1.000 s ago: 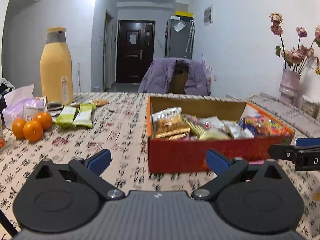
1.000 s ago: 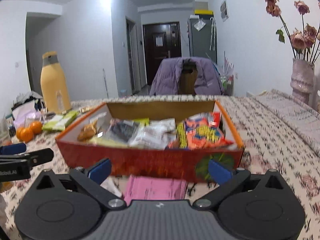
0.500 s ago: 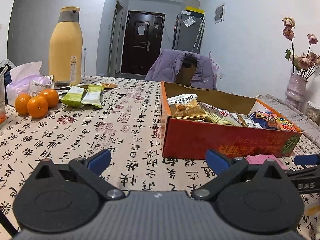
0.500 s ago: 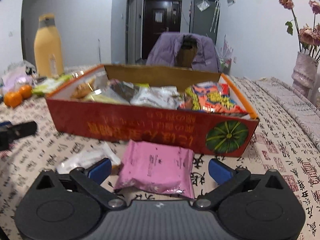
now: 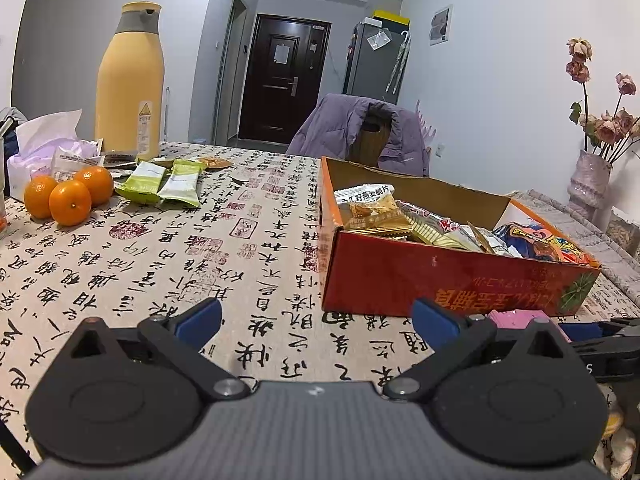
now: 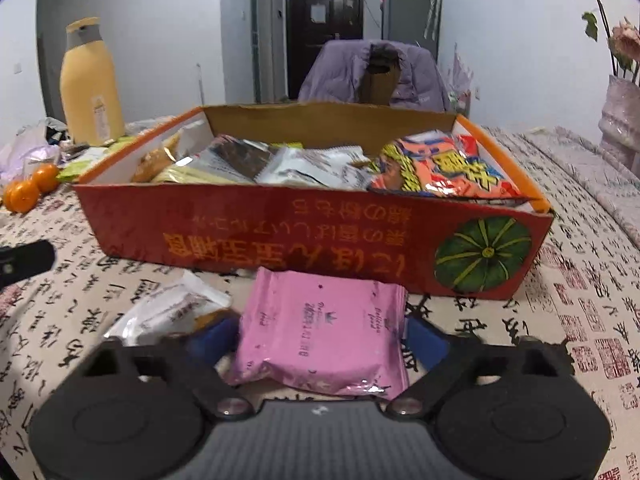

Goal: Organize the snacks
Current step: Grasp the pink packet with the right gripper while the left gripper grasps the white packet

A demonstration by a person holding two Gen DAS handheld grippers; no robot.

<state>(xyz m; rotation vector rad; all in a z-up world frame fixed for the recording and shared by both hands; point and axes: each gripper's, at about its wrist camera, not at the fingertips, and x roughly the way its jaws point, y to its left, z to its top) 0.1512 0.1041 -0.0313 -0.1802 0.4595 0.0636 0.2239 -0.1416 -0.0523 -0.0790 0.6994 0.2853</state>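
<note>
Lower now than a second ago, my right gripper (image 6: 322, 338) has dropped in front of the red snack box (image 6: 280, 236), and its jaws have just been closing around the pink packet (image 6: 320, 340), which lies on the tablecloth (image 5: 200, 248) at lower centre, between the blue pads; whether they press it yet I cannot tell. My left gripper (image 5: 316, 316) is spread wide over bare cloth. Two green packets (image 5: 164, 182) lie at upper left beside three oranges (image 5: 68, 196).

A tall yellow flask (image 5: 130, 80) stands at ten o'clock on the calligraphy-print worktop (image 5: 168, 256), three oranges (image 5: 68, 196) before it. A purple jacket (image 5: 360, 136) drapes a chair at twelve; dried roses in a vase (image 5: 590, 178) stand at two.
</note>
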